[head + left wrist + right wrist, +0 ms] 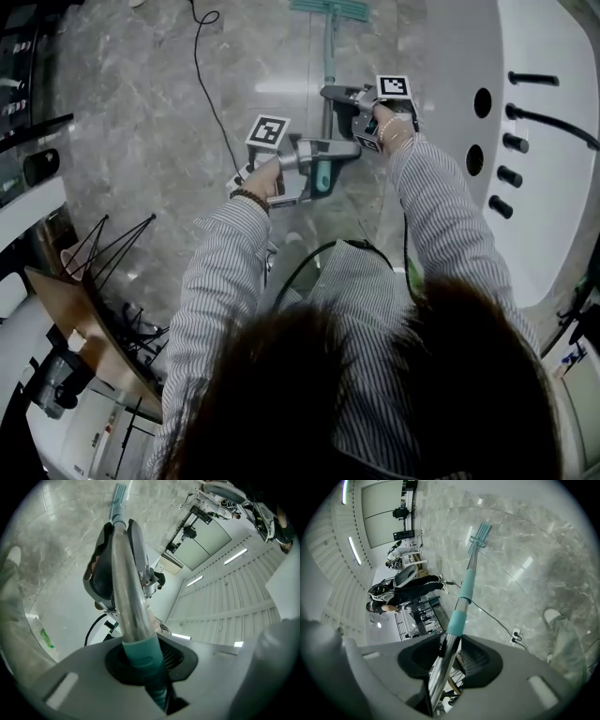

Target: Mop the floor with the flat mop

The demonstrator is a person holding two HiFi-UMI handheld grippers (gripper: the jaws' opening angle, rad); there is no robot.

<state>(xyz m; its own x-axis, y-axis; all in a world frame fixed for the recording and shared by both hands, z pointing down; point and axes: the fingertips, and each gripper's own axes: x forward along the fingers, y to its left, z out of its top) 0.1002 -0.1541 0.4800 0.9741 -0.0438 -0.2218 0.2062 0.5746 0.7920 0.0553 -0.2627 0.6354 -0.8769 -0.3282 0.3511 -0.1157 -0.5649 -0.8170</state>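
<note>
The mop pole (329, 56) was gripped by both claws: the left gripper (323, 161) was clamped on its teal grip (143, 654), the right gripper (337, 97) on bare metal further along. From both, the pole's long axis ran toward 12 o'clock, where the mop head (330, 9) lay on the floor (141, 122). The right gripper was nearer the head.

Flat mop (329, 52): silver pole, teal grips; head on marble floor (141, 112).

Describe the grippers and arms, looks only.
The left gripper and right gripper are grey with dark pads, each carrying a white cube of black square markers. Finely striped shirt sleeves cover both arms; a dark bracelet sits on the left wrist.
</note>
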